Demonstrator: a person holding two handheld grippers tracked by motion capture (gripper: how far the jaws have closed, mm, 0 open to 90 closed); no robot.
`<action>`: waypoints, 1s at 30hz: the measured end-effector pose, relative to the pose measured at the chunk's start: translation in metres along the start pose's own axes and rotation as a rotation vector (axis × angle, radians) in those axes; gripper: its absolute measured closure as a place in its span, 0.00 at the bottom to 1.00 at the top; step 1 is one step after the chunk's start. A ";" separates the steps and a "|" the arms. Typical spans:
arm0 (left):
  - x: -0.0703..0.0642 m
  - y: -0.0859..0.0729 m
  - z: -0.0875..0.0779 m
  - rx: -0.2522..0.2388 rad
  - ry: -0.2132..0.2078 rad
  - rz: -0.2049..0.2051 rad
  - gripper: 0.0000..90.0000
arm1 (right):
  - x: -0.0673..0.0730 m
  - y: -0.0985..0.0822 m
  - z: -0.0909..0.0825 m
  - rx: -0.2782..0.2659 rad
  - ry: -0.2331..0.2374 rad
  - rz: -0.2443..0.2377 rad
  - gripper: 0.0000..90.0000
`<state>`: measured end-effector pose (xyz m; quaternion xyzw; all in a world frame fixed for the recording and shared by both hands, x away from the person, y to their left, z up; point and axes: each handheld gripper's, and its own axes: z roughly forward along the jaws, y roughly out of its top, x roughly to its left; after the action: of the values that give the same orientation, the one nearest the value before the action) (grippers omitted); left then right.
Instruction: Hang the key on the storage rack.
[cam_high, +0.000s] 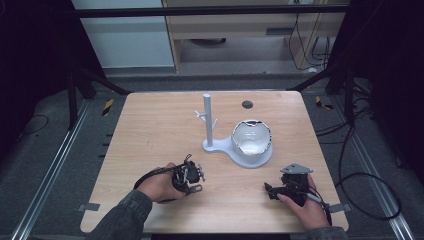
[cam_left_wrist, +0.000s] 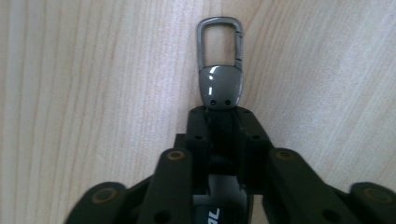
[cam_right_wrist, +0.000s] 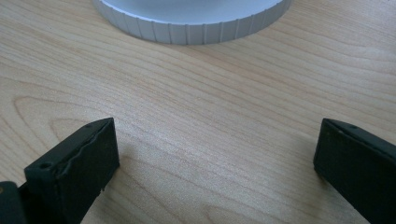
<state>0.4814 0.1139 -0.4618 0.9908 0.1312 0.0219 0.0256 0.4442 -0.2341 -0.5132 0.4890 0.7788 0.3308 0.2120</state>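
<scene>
Black fingers (cam_left_wrist: 201, 135) of the left gripper (cam_left_wrist: 223, 116) are clenched on a grey metal carabiner keyring (cam_left_wrist: 220, 65) lying on the light wooden table (cam_high: 150, 135). Right gripper (cam_right_wrist: 215, 154): 2 jaws spread, nothing between them, near the white ribbed stand base (cam_right_wrist: 187, 21).

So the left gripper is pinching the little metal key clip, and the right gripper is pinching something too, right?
Not quite. The left gripper does pinch the key clip, but the right gripper pinches nothing: the right gripper view shows its jaws wide apart with just bare table between them.
</scene>
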 end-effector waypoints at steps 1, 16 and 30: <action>0.001 -0.001 -0.001 -0.009 0.010 0.000 0.88 | 0.000 0.000 0.000 0.000 0.000 0.000 0.00; 0.005 -0.043 -0.024 -0.288 0.056 -0.162 0.89 | 0.000 0.000 0.000 0.000 0.000 -0.001 0.00; 0.001 -0.087 -0.039 -0.500 0.131 -0.288 0.89 | 0.000 0.000 0.000 0.002 0.004 0.005 0.00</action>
<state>0.4579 0.2001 -0.4280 0.9214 0.2624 0.1136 0.2631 0.4443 -0.2338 -0.5129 0.4903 0.7783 0.3317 0.2091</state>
